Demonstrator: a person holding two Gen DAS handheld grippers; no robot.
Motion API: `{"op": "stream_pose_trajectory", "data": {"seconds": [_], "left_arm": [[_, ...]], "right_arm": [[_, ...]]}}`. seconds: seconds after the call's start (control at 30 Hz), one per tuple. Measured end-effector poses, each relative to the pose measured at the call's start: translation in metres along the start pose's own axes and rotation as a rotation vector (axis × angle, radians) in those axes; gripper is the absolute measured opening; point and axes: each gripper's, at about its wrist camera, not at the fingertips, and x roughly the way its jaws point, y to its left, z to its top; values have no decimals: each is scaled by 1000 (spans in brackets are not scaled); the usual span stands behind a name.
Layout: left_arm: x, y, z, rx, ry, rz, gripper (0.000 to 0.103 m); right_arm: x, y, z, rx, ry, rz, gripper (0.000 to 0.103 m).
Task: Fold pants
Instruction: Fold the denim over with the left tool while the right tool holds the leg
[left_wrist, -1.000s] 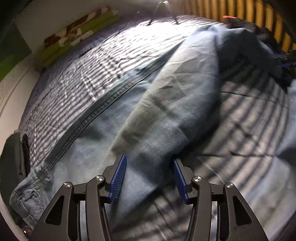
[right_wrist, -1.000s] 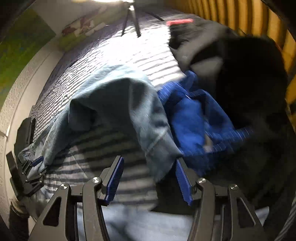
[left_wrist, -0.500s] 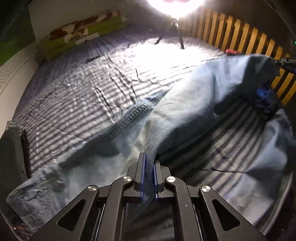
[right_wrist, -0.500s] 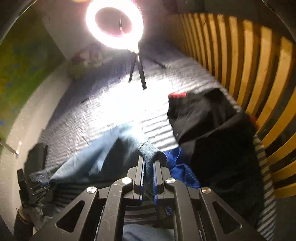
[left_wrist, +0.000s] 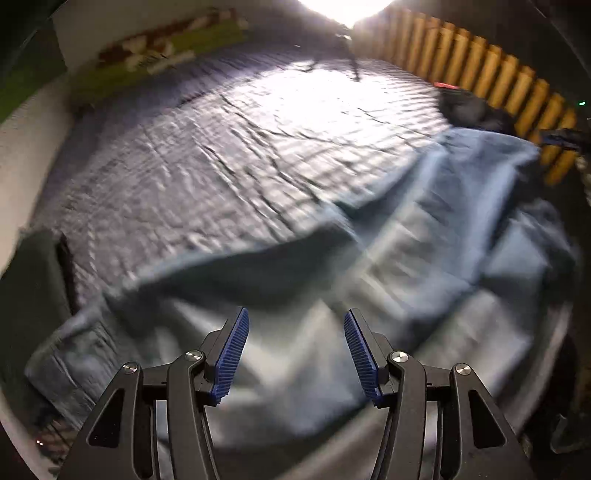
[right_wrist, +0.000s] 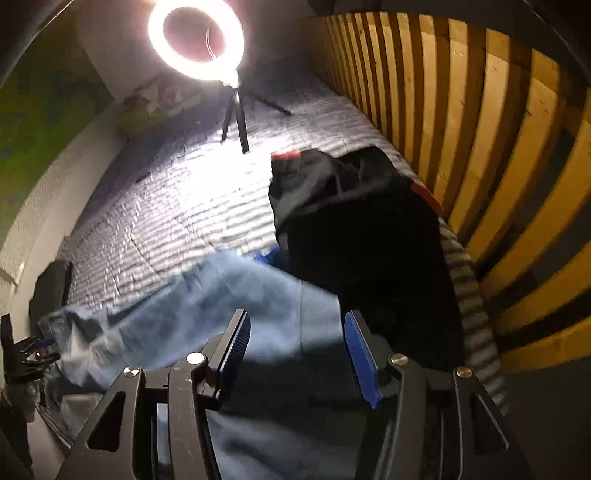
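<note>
Striped grey-blue quilt (left_wrist: 207, 155) covers a bed w/ a wooden slat wall (right_wrist: 480, 129) along one side and a white wall at the far end; ring light (right_wrist: 195, 40) on a small tripod stands on the quilt at the far end, glaring hard in both views. Jeans (left_wrist: 388, 258) lie across the near part of the bed, light blue denim, blurred in both views; waistband/pocket end sits at lower left in left wrist view, the rest runs toward the slat side where the cloth looks doubled over itself. Left tool (left_wrist: 295, 350) hangs over the jeans, jaws apart at a middling width, having just opened; nothing between the blue pads (left_wrist: 231, 354), denim lies below them. Right tool (right_wrist: 295, 350) same: jaws just opened to a middling gap, pads clear of cloth, the jeans' slat-side end under it. Right wrist view also shows the left tool small at the far left edge by the waistband end. Black garment (right_wrist: 351, 221) w/ red trim is piled beside the slats, just past the jeans, a bit of blue cloth (right_wrist: 273, 256) peeking out btwn them. Dark item (left_wrist: 33, 280) sits at the quilt's left edge near the waistband; can't tell what it is. Green patterned pillow (left_wrist: 159, 59) lies along the far wall.
</note>
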Motion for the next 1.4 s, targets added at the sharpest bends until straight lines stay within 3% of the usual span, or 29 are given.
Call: {"op": "stream_pose_trajectory", "data": {"seconds": [0.1,0.23,0.3,0.4,0.53,0.8,0.87,0.9,0.93,0.97,1.0,1.03,1.13,1.17,1.2,1.23,1.27,1.33,1.4], "left_arm": [[33,7,22,27,8,70,58],[74,13,41,25,42,84,71],[89,9,44,88,55,125,72],[108,0,51,165,64,176,74],[127,-8,63,171,71,145,77],[143,-51,58,243,60,67,75],[141,-55,55,255,47,71,64],[141,-54,53,248,51,72,49],[140,-52,52,239,54,85,36],[139,-49,52,230,54,100,28],[138,-44,52,218,54,106,20],[135,-39,52,204,51,98,18],[125,-23,54,143,29,61,19],[121,-14,55,109,3,13,19],[117,-7,53,79,-19,-42,26],[114,0,51,43,-43,-99,40],[111,6,49,9,-67,-142,46],[111,6,47,8,-54,-122,49],[109,-6,46,97,-51,-63,49]], "right_arm": [[26,10,20,-21,33,10,54],[75,25,42,-73,117,-56,57],[97,31,45,-70,154,-46,57],[106,44,46,-106,137,-24,58],[107,64,48,-172,110,29,58],[143,92,26,-284,220,-32,58],[143,96,24,-300,213,-54,58],[141,99,24,-314,205,-54,52],[137,102,22,-331,194,-53,42],[134,102,21,-341,186,-61,36],[132,103,22,-345,181,-66,23],[130,102,22,-345,178,-62,17],[124,102,22,-362,172,-56,18],[121,105,22,-378,156,-80,18],[121,107,23,-379,147,-90,22],[120,108,24,-376,142,-88,24],[120,109,25,-373,139,-84,24],[122,113,26,-385,134,-91,24],[124,117,27,-400,140,-85,25]]}}
